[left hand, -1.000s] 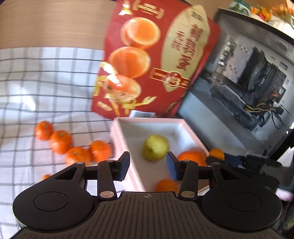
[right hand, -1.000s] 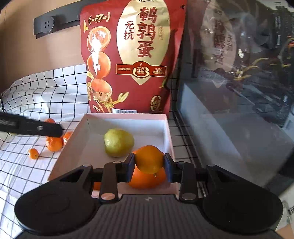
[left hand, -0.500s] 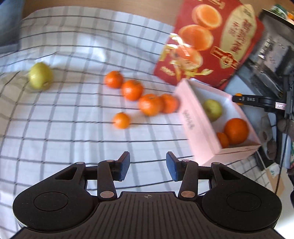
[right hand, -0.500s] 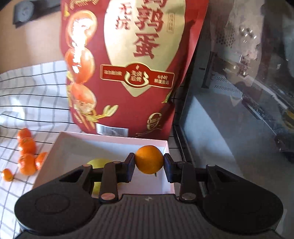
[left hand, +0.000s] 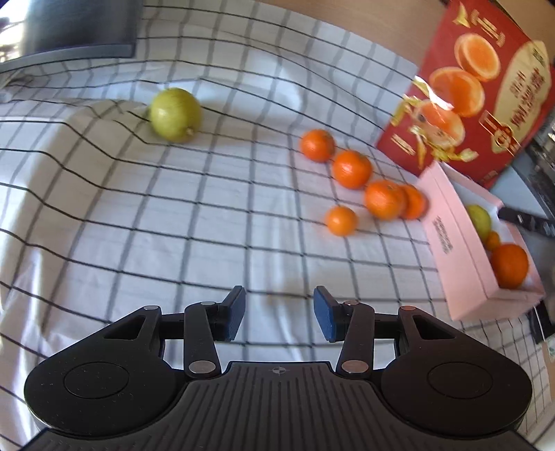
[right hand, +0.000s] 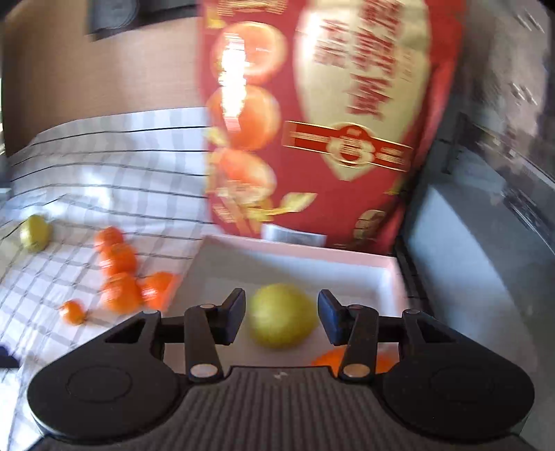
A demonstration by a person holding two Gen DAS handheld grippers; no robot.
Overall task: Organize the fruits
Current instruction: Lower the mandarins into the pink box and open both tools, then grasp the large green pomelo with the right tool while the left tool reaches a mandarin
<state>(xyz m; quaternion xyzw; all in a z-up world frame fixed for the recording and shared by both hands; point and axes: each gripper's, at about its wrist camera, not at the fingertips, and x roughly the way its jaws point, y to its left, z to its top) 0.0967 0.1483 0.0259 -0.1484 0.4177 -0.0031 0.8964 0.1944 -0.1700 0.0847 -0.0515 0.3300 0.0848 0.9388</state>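
Note:
My left gripper (left hand: 279, 314) hangs open over the checked cloth (left hand: 194, 222) with nothing between its fingers. Ahead of it lie a green fruit (left hand: 176, 114) at the far left and several oranges (left hand: 351, 169) in a cluster beside the pink box (left hand: 461, 249). The box holds a green fruit (left hand: 479, 217), a small orange (left hand: 492, 240) and a big orange (left hand: 509, 265). My right gripper (right hand: 281, 317) hovers over the box (right hand: 295, 248), and its jaws are opening. The boxed green fruit (right hand: 282, 315) shows below the gap, and the pads do not touch it. An orange (right hand: 329, 359) peeks out under the right finger.
A tall red and gold bag (right hand: 329, 121) stands right behind the box. A dark glass-sided computer case (right hand: 485, 225) rises on the box's right. A grey object (left hand: 69, 31) lies at the cloth's far left corner. The cloth is wrinkled near the loose green fruit.
My left gripper swung away from the box to the left, over the cloth. My right gripper let go of the small orange it held, and its jaws spread apart.

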